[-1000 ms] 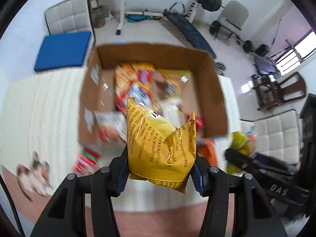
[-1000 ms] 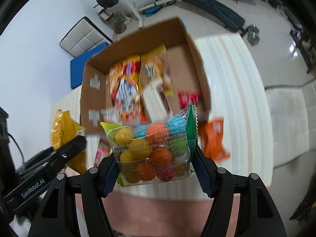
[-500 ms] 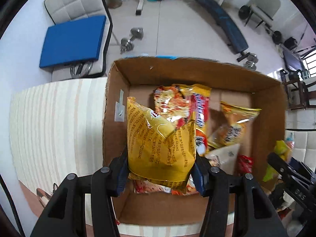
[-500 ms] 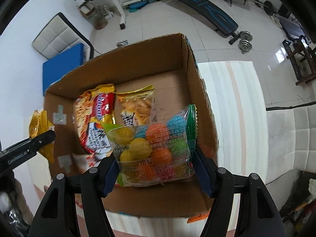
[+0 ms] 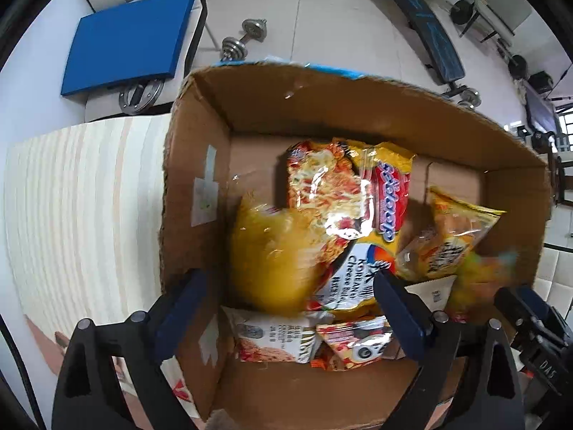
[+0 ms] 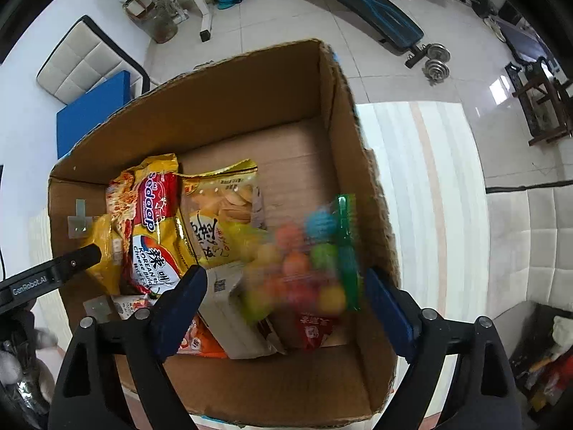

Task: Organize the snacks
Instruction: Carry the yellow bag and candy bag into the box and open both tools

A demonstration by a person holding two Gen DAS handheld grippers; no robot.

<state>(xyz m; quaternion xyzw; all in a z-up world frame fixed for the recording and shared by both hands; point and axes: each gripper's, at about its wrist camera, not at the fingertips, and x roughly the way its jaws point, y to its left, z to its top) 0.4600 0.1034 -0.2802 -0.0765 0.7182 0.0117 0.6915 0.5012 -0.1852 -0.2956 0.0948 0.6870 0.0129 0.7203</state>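
Now we hold both claws spread over the cardboard box (image 6: 343,165): left claw (image 5: 286,308) gaping, the blurred yellow snack bag (image 5: 268,258) loose between its fingers; right claw (image 6: 283,308) apart, the blurred bag of coloured balls (image 6: 304,261) free above the box's near right corner.

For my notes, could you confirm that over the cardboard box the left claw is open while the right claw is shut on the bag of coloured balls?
Not quite: the right claw is open too. The right wrist view shows the blurred bag of coloured balls apart from both fingers, over the cardboard box. The left claw is indeed open.
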